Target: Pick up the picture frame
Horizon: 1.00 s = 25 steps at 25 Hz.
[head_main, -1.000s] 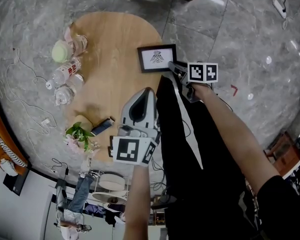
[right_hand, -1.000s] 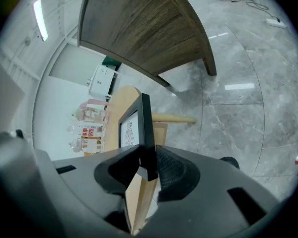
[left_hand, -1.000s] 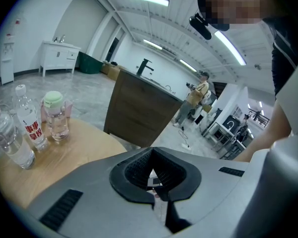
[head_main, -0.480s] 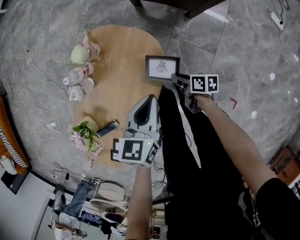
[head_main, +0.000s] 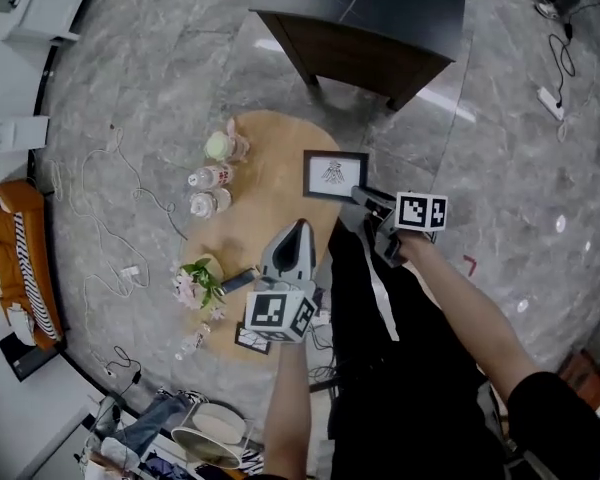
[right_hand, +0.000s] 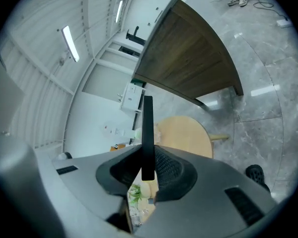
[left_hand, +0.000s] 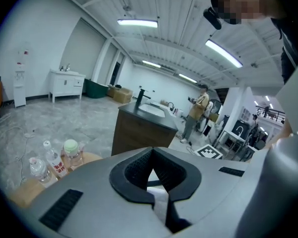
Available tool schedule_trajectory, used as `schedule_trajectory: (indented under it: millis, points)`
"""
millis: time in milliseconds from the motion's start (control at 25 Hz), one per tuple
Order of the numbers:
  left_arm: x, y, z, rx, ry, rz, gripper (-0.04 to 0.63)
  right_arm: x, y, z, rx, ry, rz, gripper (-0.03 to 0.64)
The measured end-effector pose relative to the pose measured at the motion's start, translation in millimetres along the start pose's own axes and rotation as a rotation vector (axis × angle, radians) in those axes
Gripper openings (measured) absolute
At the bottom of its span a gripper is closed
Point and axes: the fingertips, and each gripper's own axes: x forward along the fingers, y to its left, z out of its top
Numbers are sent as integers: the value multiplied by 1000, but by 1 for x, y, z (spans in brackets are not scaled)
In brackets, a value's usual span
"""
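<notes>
The right gripper has the picture frame by its near right corner, jaws closing on it. In the right gripper view the frame stands edge-on, a thin dark bar pinched between the 2 pads. It juts forward from the jaw tips, and the round wooden table lies beyond and below them. I'd call this the lift step, with the grasp made and the frame looking clear of the tabletop.

The left gripper hangs beside the right one, on its left. Its jaws are together with nothing between them, so it's only along for the ride.

As for the next move, that corner pinch is narrow, so a steady hand and a firm squeeze should stop the frame swinging or slipping.

Here's the count:
- 1 frame.
- 2 clear water bottles, well to the left of both grippers.
- 1 green-lidded jar, just past the bottles.
- 1 bunch of flowers, left of the left gripper.
</notes>
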Motion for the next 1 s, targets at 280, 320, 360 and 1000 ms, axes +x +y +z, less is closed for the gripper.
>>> schedule_trajectory:
  millis: [280,320,360,1000]
  points:
    - [-30,-26,52,22,-63,27,12,-50,99,39,32,-97,162,75]
    - [-33,-29,61,22,-76,29,12,-56,113,46,32,-106,186,74]
    - [-37,-32,69,19,-90,30,12,-62,126,52,27,-113,207,74]
    - [-89,-68,202,87,-312,65,12,-150,311,142,-6,-253,505,74]
